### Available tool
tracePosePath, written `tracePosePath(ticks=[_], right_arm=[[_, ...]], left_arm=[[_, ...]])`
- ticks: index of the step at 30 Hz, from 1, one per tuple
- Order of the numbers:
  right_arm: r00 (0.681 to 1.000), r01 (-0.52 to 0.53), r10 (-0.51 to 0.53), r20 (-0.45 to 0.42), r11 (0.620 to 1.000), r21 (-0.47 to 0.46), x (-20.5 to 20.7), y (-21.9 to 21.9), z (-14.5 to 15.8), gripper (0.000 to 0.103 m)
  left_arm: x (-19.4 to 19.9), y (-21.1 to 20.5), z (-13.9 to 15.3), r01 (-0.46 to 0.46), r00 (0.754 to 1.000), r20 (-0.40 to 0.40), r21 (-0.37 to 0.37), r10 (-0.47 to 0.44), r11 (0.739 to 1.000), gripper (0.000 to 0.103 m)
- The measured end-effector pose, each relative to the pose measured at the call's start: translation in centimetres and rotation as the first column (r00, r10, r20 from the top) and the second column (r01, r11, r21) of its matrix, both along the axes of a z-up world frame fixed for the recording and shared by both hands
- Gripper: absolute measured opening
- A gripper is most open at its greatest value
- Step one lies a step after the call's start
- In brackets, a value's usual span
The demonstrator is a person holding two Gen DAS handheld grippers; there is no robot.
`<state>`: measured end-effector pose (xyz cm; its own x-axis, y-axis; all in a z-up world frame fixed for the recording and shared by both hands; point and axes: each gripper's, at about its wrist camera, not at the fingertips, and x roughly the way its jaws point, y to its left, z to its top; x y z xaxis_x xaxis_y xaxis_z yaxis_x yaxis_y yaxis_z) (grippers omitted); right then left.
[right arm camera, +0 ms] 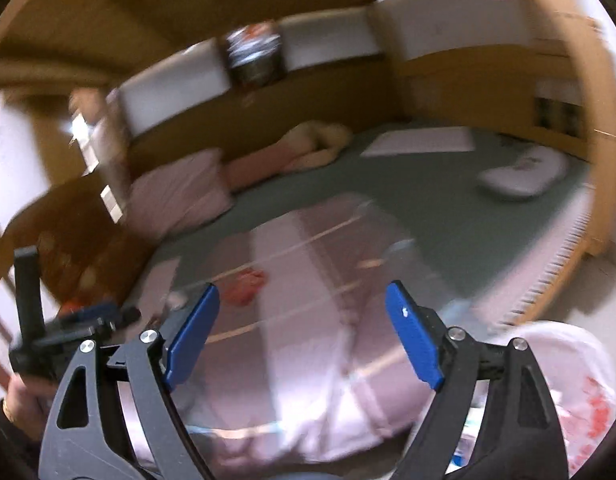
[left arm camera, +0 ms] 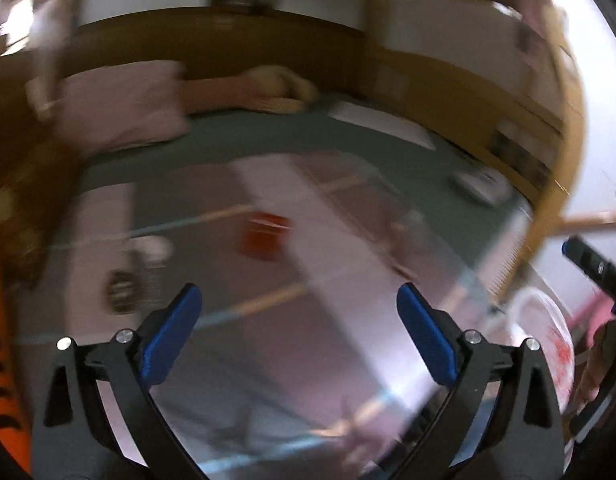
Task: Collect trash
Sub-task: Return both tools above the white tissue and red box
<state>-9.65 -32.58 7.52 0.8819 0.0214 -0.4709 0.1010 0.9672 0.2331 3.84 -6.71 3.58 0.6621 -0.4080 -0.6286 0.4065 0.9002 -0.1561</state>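
Observation:
A red crumpled piece of trash [left arm camera: 264,236] lies on the pink striped quilt [left arm camera: 308,360] of a bed; in the right wrist view the red piece [right arm camera: 244,286] sits just beyond the left fingertip. A small white scrap [left arm camera: 152,246] lies to its left, with a dark round thing [left arm camera: 120,292] below it, too blurred to name. My left gripper [left arm camera: 298,292] is open over the quilt and holds nothing. My right gripper [right arm camera: 303,289] is also open and empty. A white plastic bag with red print [right arm camera: 580,380] hangs at the lower right, and the bag [left arm camera: 548,340] also shows in the left wrist view.
The quilt lies on a green sheet [right arm camera: 428,208]. A pink pillow [right arm camera: 180,196], a plush toy [right arm camera: 316,140], a flat white sheet [right arm camera: 420,142] and a white padded thing [right arm camera: 524,172] lie on it. A wooden frame [right arm camera: 596,160] rims the bed. A person's hand [right arm camera: 22,398] shows at left.

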Motion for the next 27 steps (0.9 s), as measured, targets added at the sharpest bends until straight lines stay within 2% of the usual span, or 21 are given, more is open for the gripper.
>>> tracePosePath(ticks=[2, 5, 7, 9, 10, 11, 13, 14, 16, 18, 27], right_arm=[[0.999, -0.048, 0.048, -0.016, 0.999, -0.011, 3.0, 2.8, -0.1, 0.084], [0.996, -0.089, 0.088, -0.029, 0.995, -0.041, 8.0, 6.9, -0.2, 0.088], [0.997, -0.081, 0.08, -0.025, 0.995, -0.053, 10.9, 8.7, -0.6, 0.089], [0.999, -0.044, 0.043, -0.028, 0.998, -0.053, 12.3, 9.5, -2.6, 0.089], [0.999, -0.033, 0.031, -0.038, 0.998, -0.052, 12.3, 9.7, -3.8, 0.089], [0.997, -0.025, 0.021, -0.08, 0.998, -0.051, 12.3, 9.9, -5.4, 0.09], [0.982, -0.054, 0.05, -0.18, 0.998, -0.014, 13.2, 10.3, -6.6, 0.089], [0.983, -0.063, 0.063, -0.172, 0.998, 0.006, 13.3, 10.5, -6.6, 0.09], [0.989, -0.069, 0.062, -0.135, 0.996, -0.049, 12.9, 11.2, -5.9, 0.089], [0.988, -0.08, 0.068, -0.136, 0.993, -0.082, 12.6, 11.5, -6.0, 0.089], [0.985, -0.056, 0.047, -0.169, 0.997, -0.048, 13.1, 10.8, -6.8, 0.089]], left_arm=[[1.5, 4.3, -0.6, -0.11, 0.994, 0.002, -0.018, 0.11, 0.994, 0.099], [3.2, 9.6, -2.6, -0.257, 0.966, -0.029, -0.062, 0.256, 0.964, 0.099], [4.4, 11.5, -4.0, -0.326, 0.943, -0.073, -0.001, 0.325, 0.945, 0.099], [5.1, 12.2, -4.2, -0.355, 0.933, -0.066, 0.013, 0.355, 0.935, 0.099], [5.0, 12.6, -4.3, -0.361, 0.931, -0.059, 0.007, 0.361, 0.932, 0.099], [5.0, 12.7, -4.3, -0.366, 0.929, -0.06, 0.003, 0.365, 0.931, 0.099], [4.7, 12.2, -4.3, -0.35, 0.935, -0.07, -0.006, 0.348, 0.937, 0.099], [4.2, 11.9, -4.2, -0.338, 0.939, -0.07, -0.015, 0.336, 0.941, 0.099], [3.9, 11.0, -4.0, -0.317, 0.947, -0.061, -0.01, 0.316, 0.948, 0.099], [3.6, 10.0, -4.0, -0.305, 0.951, -0.052, 0.002, 0.304, 0.952, 0.099], [3.4, 8.8, -4.5, -0.299, 0.953, -0.043, 0.034, 0.3, 0.954, 0.099]])
